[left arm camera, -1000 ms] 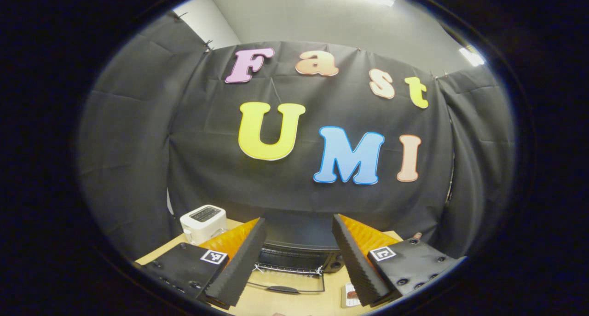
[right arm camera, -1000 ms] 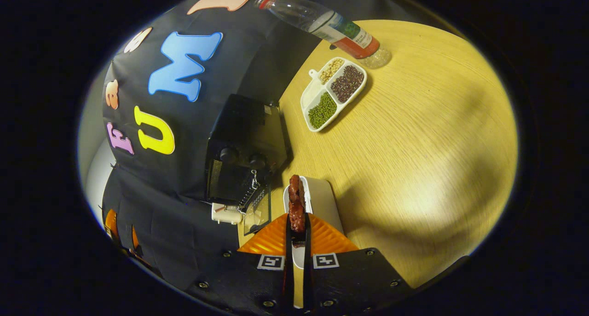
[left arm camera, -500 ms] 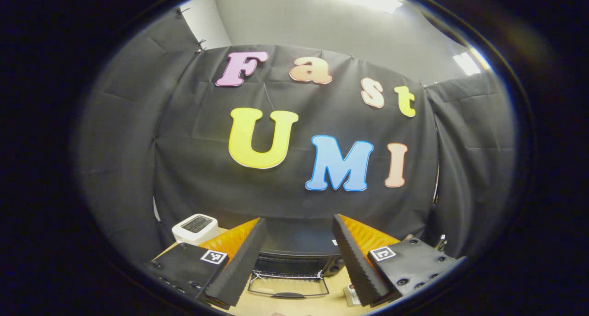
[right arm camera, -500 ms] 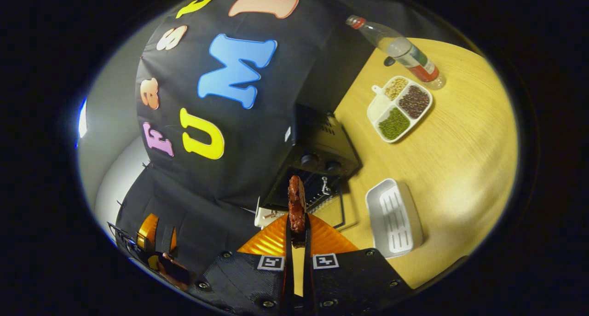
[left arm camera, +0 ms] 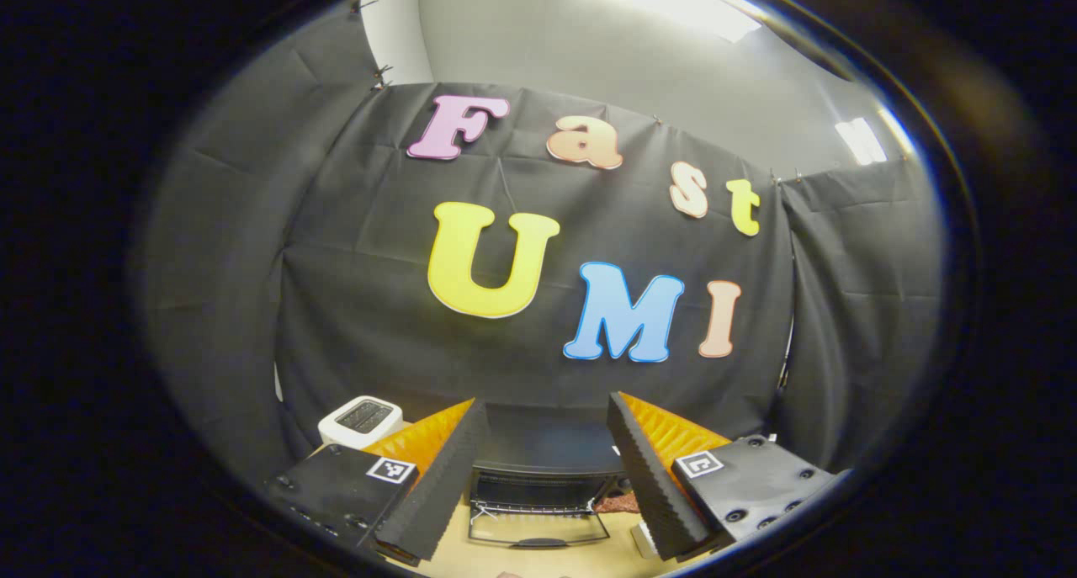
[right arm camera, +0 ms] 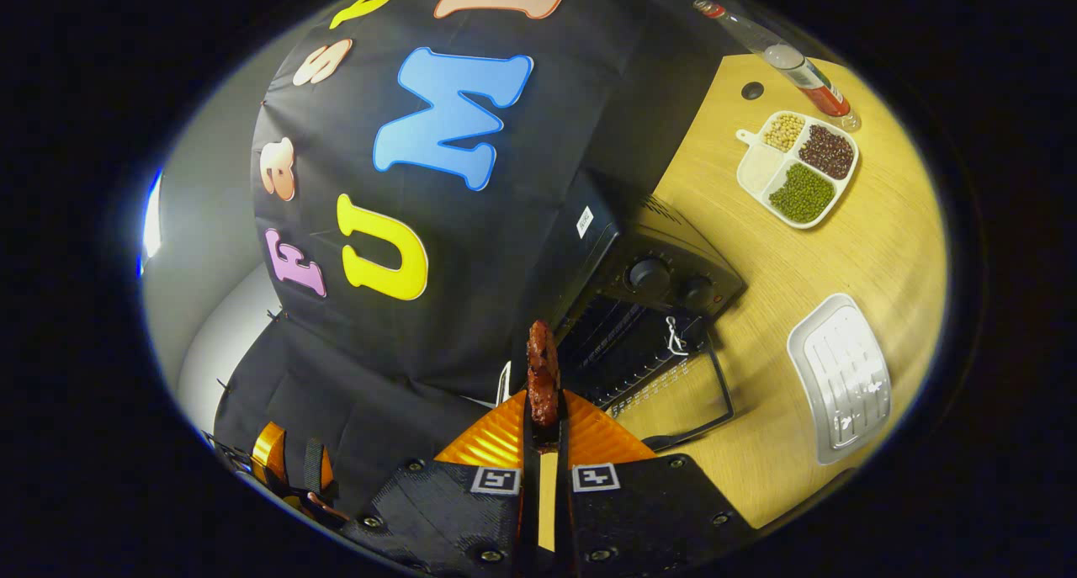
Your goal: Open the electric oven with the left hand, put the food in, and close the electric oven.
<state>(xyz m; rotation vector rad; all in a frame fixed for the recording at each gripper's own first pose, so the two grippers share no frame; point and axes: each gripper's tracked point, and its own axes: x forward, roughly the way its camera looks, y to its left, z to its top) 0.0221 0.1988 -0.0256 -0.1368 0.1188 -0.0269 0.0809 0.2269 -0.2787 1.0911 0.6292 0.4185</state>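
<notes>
Right gripper (right arm camera: 543, 418) pinching a reddish-brown strip of food (right arm camera: 543, 374) between both fingers, strip standing upright past the fingertips. Just beyond it, the black electric oven (right arm camera: 656, 267), door (right arm camera: 673, 389) dropped fully open and lying flat over the wooden table (right arm camera: 875, 250), wire rack visible in the dark cavity, two knobs on the control panel. Nothing between the food and the oven mouth. Off to the side of the open door, an empty white ribbed tray (right arm camera: 841, 376). Farther along the table, well apart from the oven, a white divided dish (right arm camera: 799, 167) with green, dark red and pale beans, a plastic bottle (right arm camera: 787, 56) just beside it and a small dark cap (right arm camera: 752, 90) near both. Low at the edge of the right gripper view, the other gripper's orange finger backs.

Left gripper (left arm camera: 543, 477) spread wide, holding nothing, black ridged pads (left arm camera: 437, 485) framing the oven (left arm camera: 538, 448) straight ahead. Oven door (left arm camera: 538, 529) down in front of the opening, a bit of the food (left arm camera: 618, 502) showing at the oven's right front corner. White toaster (left arm camera: 362, 418) to the oven's left on the table (left arm camera: 538, 561).
</notes>
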